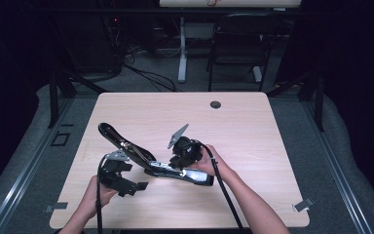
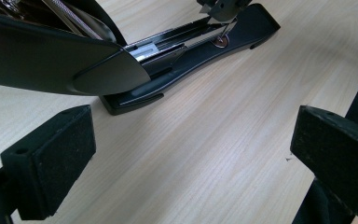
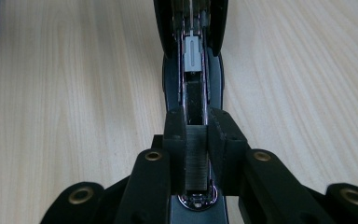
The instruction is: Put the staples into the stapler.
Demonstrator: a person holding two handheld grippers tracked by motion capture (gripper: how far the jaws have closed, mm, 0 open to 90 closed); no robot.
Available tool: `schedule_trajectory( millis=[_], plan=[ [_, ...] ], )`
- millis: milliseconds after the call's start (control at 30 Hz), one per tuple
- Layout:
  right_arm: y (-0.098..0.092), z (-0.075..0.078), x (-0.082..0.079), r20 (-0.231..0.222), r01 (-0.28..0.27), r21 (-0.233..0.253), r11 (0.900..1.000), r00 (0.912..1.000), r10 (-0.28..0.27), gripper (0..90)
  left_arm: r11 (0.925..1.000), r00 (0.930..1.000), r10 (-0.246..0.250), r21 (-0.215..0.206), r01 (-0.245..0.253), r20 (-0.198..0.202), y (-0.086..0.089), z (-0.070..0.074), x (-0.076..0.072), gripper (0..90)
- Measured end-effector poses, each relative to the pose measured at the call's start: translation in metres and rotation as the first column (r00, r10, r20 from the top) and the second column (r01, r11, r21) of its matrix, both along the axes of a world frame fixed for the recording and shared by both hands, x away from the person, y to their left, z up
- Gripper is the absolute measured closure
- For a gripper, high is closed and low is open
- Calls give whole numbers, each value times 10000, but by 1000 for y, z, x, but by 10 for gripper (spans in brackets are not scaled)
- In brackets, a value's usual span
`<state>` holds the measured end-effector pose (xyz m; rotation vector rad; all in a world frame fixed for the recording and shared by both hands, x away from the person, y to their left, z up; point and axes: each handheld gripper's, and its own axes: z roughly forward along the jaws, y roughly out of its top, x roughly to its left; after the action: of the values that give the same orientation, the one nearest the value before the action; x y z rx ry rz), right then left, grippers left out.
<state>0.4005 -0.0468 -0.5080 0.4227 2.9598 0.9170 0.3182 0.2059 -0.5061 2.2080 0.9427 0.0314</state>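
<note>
Stapler [image 1: 151,163] lies open on the table [image 1: 253,131] near my edge, lid swung up and back to the left, base flat, magazine channel bared. My right gripper [image 3: 196,135] is clamped on a strip of staples [image 3: 196,161], jaws pressed tight to its sides, and it's lined up right over the channel's front end. Further along the track sits the grey pusher [image 3: 192,53]. My left gripper [image 2: 191,154] hovers just beside the hinge end, jaws wide apart, holding nothing. So I reckon this is the loading step: strip going into the track. Next calls for lowering it square, letting go gently, then the left one swinging the lid down
</note>
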Motion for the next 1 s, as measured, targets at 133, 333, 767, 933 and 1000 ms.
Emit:
schedule_trajectory(
  millis=[133, 333, 767, 933, 1000],
  plan=[
    [0, -3, 0, -32, 93, 124, 9999, 10000, -93, 784, 10000, 10000, 4, 19, -4, -14, 0, 0, 0, 1],
    [1, -4, 0, 59, 35, 122, 9999, 10000, -36, 784, 10000, 10000, -1, 30, 2, -11, 0, 0, 0, 1],
    [0, -10, -2, 169, -29, -202, 9998, 9999, 33, 783, 9999, 10000, -51, 106, 51, -35, -1, -1, 0, 1],
    [-1, -9, -2, 178, -62, -263, 9996, 9998, 67, 782, 9999, 10000, -35, 114, 36, -32, -1, -1, 0, 1],
    [-1, -10, -2, 180, -53, -248, 9997, 9998, 57, 782, 9999, 10000, -41, 129, 41, -14, -1, -1, 0, 1]
  ],
)
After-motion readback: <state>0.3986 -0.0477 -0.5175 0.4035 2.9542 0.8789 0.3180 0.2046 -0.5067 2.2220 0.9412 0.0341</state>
